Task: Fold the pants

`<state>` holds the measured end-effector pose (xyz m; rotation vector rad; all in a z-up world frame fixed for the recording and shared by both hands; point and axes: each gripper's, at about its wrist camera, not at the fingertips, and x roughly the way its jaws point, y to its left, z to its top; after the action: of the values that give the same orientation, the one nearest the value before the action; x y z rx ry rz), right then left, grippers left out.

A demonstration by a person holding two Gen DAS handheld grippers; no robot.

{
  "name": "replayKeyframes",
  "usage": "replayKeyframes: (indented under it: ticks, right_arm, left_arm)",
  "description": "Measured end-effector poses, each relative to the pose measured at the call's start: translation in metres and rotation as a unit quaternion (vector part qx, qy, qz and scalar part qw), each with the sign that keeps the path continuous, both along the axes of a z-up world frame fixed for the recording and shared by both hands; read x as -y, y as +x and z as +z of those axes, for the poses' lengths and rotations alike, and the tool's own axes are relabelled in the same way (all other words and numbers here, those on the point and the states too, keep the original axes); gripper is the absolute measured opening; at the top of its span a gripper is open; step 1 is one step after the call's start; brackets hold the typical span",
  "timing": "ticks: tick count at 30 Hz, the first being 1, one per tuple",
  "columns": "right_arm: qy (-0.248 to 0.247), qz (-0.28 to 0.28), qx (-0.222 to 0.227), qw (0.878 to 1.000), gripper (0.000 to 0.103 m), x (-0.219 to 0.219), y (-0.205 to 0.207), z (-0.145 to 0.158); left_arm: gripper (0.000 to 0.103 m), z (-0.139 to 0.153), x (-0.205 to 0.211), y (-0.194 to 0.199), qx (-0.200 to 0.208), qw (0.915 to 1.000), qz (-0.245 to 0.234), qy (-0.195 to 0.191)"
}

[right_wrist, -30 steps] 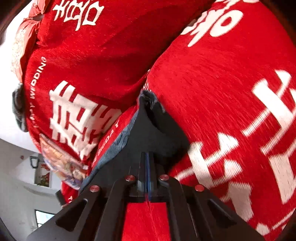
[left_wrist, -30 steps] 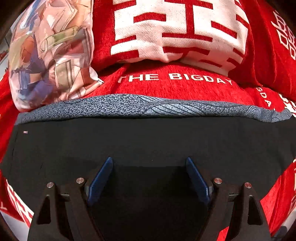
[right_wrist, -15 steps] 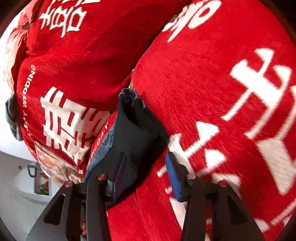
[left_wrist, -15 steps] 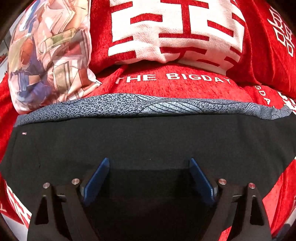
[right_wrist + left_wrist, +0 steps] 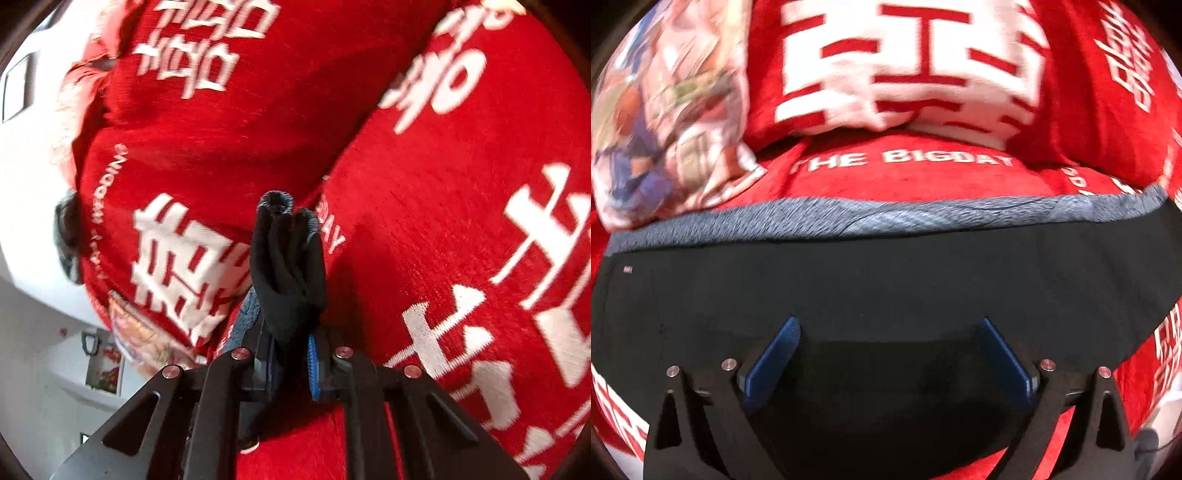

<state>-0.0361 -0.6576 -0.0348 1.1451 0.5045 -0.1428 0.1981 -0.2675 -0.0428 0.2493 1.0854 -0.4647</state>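
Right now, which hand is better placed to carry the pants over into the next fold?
Right. The right tongs are clamped on a bunched end of the black pants. The left tongs are open over flat fabric, gripping nothing.

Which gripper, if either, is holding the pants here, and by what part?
The right gripper pinches a bunched end of the black pants. The left gripper is open over the flat fabric, holding nothing.

Half a second ago the right tongs stood spread beside the pants; now they have closed on a bunched fold that rises toward 12 o'clock. The left tongs have spread slightly wider over the cloth.
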Motion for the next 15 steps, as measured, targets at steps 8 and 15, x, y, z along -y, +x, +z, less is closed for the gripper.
replayKeyframes:
  ticks: [8, 15]
  right_arm:
    - [0.023, -0.01, -0.093, 0.995, 0.028, 0.015, -0.008, -0.06]
    - [-0.224, 0.009, -0.14, 0.964, 0.033, -0.027, -0.012, 0.027]
  left_arm:
    - [0.098, -0.014, 0.012, -0.006, -0.006, 0.9994, -0.007, 0.033]
    - [0.098, 0.015, 0.019, 0.016, 0.019, 0.9996, -0.018, 0.01]
